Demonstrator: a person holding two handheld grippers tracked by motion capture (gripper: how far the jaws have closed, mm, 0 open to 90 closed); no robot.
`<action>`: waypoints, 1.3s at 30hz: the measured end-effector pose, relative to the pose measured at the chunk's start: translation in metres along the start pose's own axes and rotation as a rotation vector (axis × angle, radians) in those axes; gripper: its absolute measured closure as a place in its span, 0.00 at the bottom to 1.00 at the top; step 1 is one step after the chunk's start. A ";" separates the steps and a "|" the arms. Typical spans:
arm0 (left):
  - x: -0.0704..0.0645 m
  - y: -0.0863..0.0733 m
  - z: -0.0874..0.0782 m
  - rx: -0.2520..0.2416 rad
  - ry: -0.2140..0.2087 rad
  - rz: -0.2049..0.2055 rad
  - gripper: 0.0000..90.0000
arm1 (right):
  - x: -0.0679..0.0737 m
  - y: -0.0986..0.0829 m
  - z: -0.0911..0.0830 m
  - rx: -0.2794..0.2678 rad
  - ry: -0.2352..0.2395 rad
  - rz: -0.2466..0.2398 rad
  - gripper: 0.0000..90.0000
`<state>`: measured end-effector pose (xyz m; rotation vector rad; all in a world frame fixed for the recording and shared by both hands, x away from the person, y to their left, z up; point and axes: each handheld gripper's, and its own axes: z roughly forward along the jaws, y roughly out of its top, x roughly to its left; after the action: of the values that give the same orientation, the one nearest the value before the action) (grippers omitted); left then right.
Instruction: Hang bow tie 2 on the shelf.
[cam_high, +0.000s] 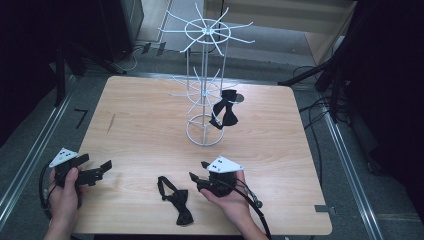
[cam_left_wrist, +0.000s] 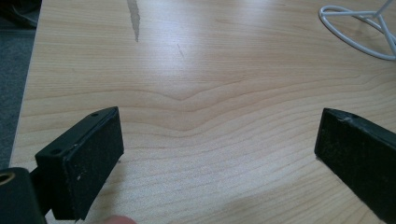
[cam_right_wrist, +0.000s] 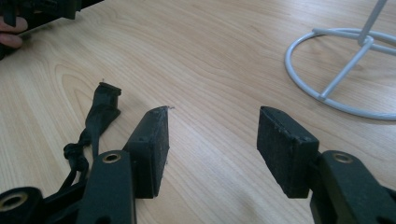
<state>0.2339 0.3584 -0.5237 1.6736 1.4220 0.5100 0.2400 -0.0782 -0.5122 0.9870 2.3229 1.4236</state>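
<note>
Reaching with the empty, wide-spread right tool (cam_high: 198, 171), the bow tie (cam_high: 176, 200) beside it could be snagged by its strap.

The high view looks down from above the person's side, far enough to take in the whole table (cam_high: 150, 125). The left gripper view sits low and close over the wood, facing the white rack (cam_left_wrist: 359, 32). The right gripper view is also low and looks the same way. Both share the rack's round base, and probably some nearby wood.
</note>
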 end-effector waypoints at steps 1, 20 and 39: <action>0.000 0.000 0.000 0.000 -0.001 0.000 0.02 | 0.001 0.000 0.000 0.005 0.002 -0.001 0.50; 0.000 0.000 0.000 0.000 -0.002 0.000 0.02 | 0.017 -0.002 0.008 0.027 0.052 -0.031 0.51; 0.000 0.000 0.000 0.000 -0.004 -0.002 0.02 | 0.034 -0.006 0.015 0.056 0.114 -0.053 0.52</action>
<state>0.2342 0.3584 -0.5238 1.6723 1.4209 0.5055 0.2204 -0.0468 -0.5200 0.8736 2.4627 1.4369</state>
